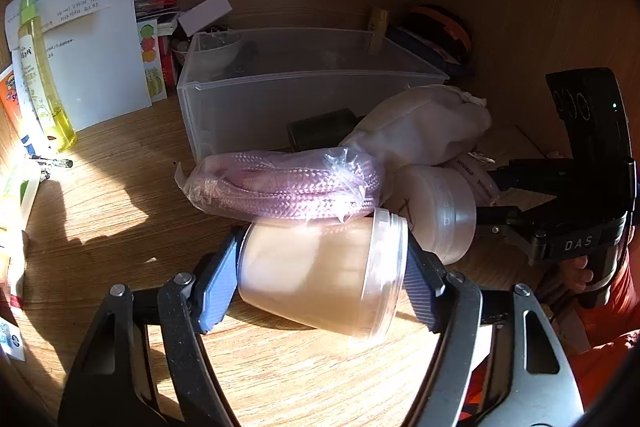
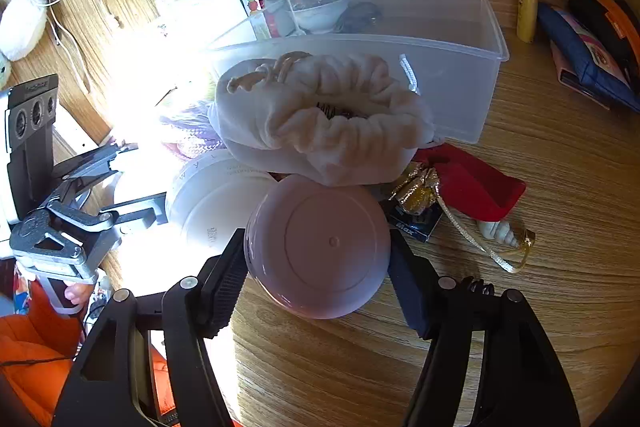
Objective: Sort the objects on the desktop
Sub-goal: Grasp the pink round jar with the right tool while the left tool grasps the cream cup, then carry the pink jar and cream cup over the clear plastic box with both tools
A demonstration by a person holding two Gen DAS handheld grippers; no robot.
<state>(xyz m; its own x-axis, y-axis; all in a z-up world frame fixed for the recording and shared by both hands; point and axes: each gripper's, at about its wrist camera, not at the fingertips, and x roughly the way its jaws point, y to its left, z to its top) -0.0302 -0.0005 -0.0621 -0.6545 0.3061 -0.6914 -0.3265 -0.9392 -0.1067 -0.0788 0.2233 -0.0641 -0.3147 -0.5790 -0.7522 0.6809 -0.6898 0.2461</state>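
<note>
Left wrist view: my left gripper [image 1: 320,275] has its blue fingers [image 1: 218,283] clamped on a tub [image 1: 316,275], one pad on its base, the other at its lid. The tub lies on its side, just over the bench [image 1: 120,227]. A bagged purple rope [image 1: 284,187] rests against its upper side. Behind them stands a clear bin [image 1: 256,95], with a white pouch [image 1: 424,127] leaning beside it.

In the right wrist view, my right gripper [image 2: 318,275] grips a white jar [image 2: 318,247], its flat round end facing the camera, fingers [image 2: 224,287] pressed on both sides. The pouch [image 2: 320,119] sits touching the jar's top, in front of the bin [image 2: 460,67]. A red bag [image 2: 472,183] and a shell [image 2: 498,231] lie to the right on the bench [image 2: 560,267].
</note>
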